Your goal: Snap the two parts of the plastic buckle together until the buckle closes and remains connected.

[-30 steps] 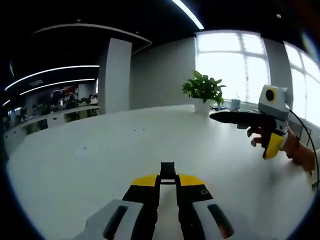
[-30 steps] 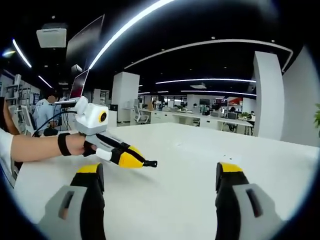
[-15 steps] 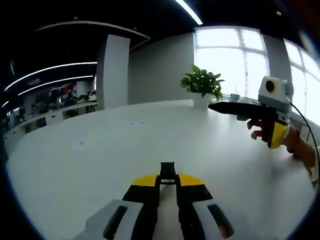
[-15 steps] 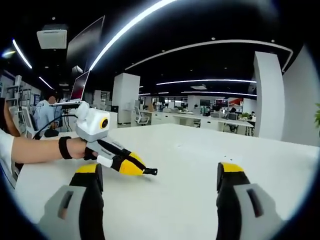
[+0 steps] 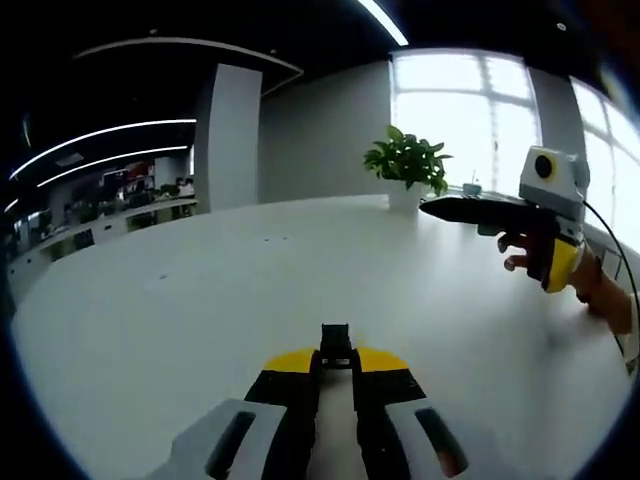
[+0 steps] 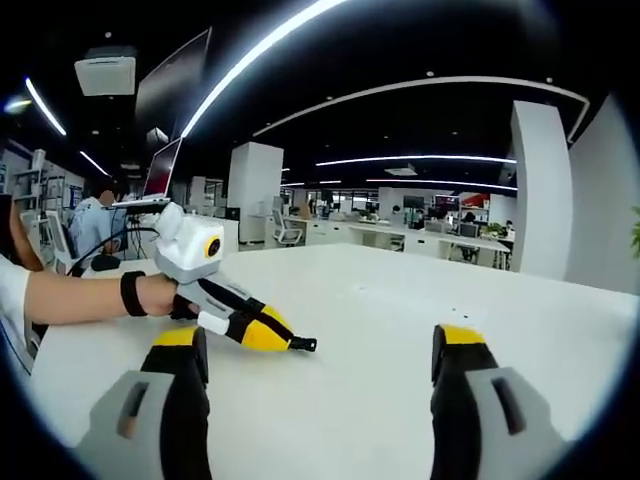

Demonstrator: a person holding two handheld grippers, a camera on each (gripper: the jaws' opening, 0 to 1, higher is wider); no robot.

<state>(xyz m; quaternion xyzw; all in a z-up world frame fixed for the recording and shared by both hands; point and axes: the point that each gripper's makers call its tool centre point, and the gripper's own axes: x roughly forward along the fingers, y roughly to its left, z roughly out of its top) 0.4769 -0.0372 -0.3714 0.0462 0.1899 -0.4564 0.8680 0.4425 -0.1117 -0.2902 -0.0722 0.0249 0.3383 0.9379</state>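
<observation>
Buckle part [image 5: 335, 341], small and black, sits pinched at the tips of my left gripper [image 5: 335, 362] in the left gripper view; the two yellow-tipped jaws are drawn together on it, and it pokes out just ahead of them over the white table [image 5: 200, 300]. Up and to the right of those jaws I see my right gripper [image 5: 450, 209] held in a hand [image 5: 535, 250], well apart from the piece I am holding, its dark jaws pointing left across the table. Beyond it stands a potted plant [image 5: 407, 170] before the bright window [image 5: 455, 110].

In the right gripper view, my right gripper's own jaws rise far apart from the bottom, with nothing between them but bare table [image 6: 400, 330]. To the left and slightly ahead of them, the left gripper [image 6: 292, 343] comes in, held by a hand [image 6: 165, 296] with a dark wristband [image 6: 130, 294]. Its yellow tips are closed on the same black buckle part [image 6: 302, 344], which hangs just above the tabletop. I cannot make out a second buckle half in either view.
</observation>
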